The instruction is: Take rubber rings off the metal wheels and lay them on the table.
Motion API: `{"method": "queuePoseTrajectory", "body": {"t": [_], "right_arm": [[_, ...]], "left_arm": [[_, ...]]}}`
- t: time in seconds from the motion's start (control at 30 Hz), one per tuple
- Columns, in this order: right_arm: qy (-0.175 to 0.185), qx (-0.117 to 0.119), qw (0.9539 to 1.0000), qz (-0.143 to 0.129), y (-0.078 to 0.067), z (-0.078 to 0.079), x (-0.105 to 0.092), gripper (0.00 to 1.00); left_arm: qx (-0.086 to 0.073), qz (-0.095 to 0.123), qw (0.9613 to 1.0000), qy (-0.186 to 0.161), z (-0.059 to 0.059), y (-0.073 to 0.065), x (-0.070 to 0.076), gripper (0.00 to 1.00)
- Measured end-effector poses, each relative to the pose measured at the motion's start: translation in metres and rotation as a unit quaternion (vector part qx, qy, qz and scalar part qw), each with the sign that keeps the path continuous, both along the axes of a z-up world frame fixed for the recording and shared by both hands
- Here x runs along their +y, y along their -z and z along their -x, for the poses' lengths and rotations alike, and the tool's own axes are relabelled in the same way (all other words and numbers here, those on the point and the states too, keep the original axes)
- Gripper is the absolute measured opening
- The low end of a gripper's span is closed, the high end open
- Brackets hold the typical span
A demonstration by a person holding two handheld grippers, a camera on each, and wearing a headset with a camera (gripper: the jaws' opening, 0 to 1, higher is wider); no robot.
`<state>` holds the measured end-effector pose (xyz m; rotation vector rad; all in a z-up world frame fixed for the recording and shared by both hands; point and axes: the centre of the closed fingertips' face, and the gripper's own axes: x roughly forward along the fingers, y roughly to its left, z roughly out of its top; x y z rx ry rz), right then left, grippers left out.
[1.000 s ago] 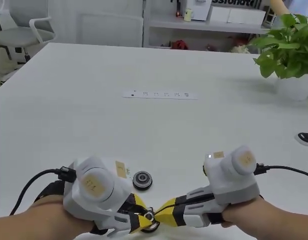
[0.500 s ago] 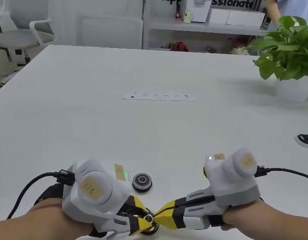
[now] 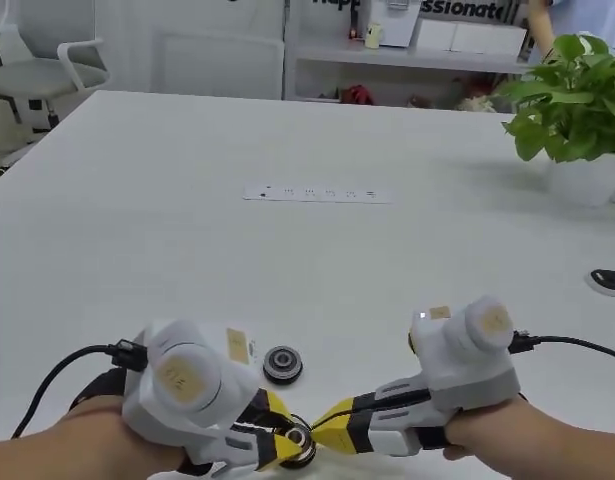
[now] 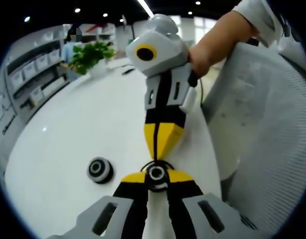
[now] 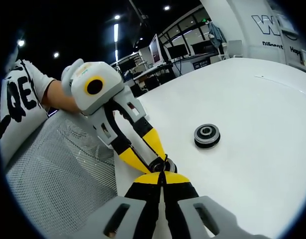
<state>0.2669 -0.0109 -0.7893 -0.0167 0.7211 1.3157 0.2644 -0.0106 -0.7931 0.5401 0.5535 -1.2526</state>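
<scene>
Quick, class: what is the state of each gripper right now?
Left gripper: shut on the metal wheel.
Right gripper: shut, apparently pinching the rubber ring.

Metal wheel (image 3: 283, 364) with black rubber ring, flat on worktop (image 3: 187, 250), lower centre, second wheel (image 3: 295, 440) pinched between yellow jaws, bottom edge.
</scene>
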Motion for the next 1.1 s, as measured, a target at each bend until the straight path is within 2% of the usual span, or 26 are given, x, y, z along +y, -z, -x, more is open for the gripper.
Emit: {"method": "queuePoseTrajectory", "body": {"t": [0.17, 0.27, 0.53, 0.9, 1.0, 1.1], "right_arm": [[-0.001, -0.001, 1.0, -0.001, -0.001, 0.0, 0.001, 0.0], [-0.001, -0.001, 1.0, -0.002, -0.001, 0.0, 0.001, 0.0], [0.004, 0.001, 1.0, -0.006, -0.003, -0.001, 0.0, 0.0], [-0.001, -0.001, 1.0, -0.01, -0.009, 0.001, 0.002, 0.0], [-0.004, -0.001, 0.9999, -0.01, -0.01, 0.002, 0.004, 0.0], [-0.007, -0.001, 0.9999, -0.01, -0.011, 0.003, 0.005, 0.0]], "left_arm": [[0.016, 0.008, 0.9998, 0.006, 0.005, -0.002, 0.002, 0.22], [0.016, 0.007, 0.9998, 0.011, 0.007, -0.005, 0.003, 0.25], [0.027, 0.03, 0.9992, -0.003, 0.007, -0.018, 0.009, 0.34], [0.019, 0.042, 0.9988, -0.013, 0.011, -0.029, 0.024, 0.46], [0.014, 0.043, 0.9989, -0.005, 0.015, -0.031, 0.025, 0.54], [0.014, 0.04, 0.9991, -0.003, 0.018, -0.03, 0.027, 0.55]]}}
